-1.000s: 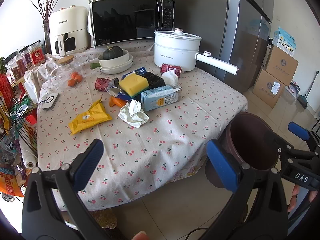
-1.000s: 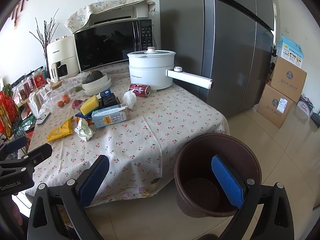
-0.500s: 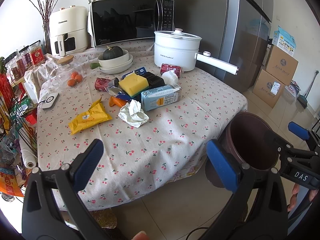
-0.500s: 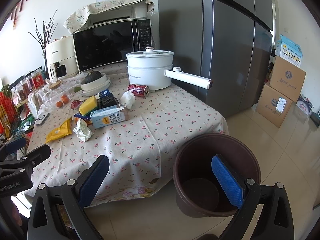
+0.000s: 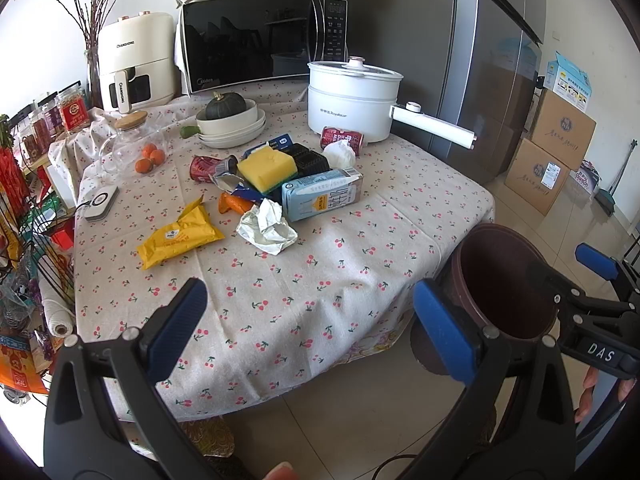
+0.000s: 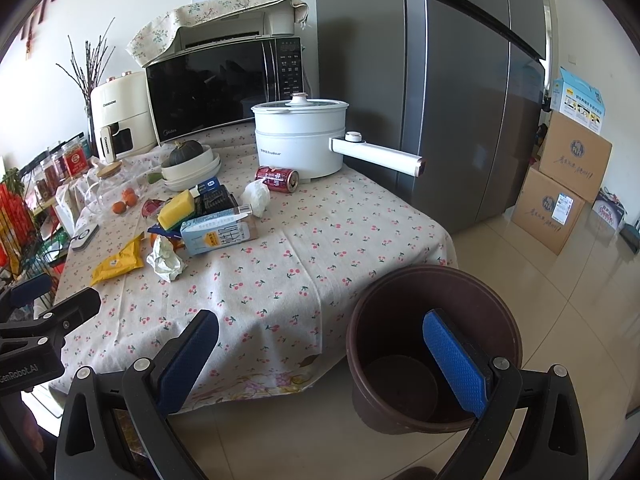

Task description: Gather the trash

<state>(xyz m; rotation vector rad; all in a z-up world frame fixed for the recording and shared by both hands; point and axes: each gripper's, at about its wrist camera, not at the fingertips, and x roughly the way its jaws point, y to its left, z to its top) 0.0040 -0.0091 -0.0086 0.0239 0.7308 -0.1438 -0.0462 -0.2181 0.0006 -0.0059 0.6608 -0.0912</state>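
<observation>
Trash lies in a pile mid-table: a yellow wrapper [image 5: 180, 237], crumpled white paper [image 5: 267, 227], a blue milk carton [image 5: 322, 194], a yellow sponge [image 5: 267, 165], a white tissue wad [image 5: 340, 153] and two red cans [image 5: 342, 136] [image 5: 204, 168]. A dark brown bin [image 6: 434, 344] stands on the floor at the table's right corner, nothing visible inside it. My left gripper [image 5: 308, 326] hangs open before the table's front edge. My right gripper [image 6: 320, 354] is open too, its right pad over the bin's mouth. Neither holds anything.
A white electric pot [image 5: 352, 98] with a long handle, a microwave [image 5: 260, 42], an air fryer [image 5: 136, 64], stacked bowls with a squash [image 5: 230, 120] and a glass jar with oranges [image 5: 136, 146] crowd the table's back. Fridge [image 6: 460, 80] and cardboard boxes [image 6: 560, 192] stand right; a wire rack [image 5: 24, 220] left.
The right wrist view has crept slightly closer to the bin and table. The left gripper has held still. Both stay open.
</observation>
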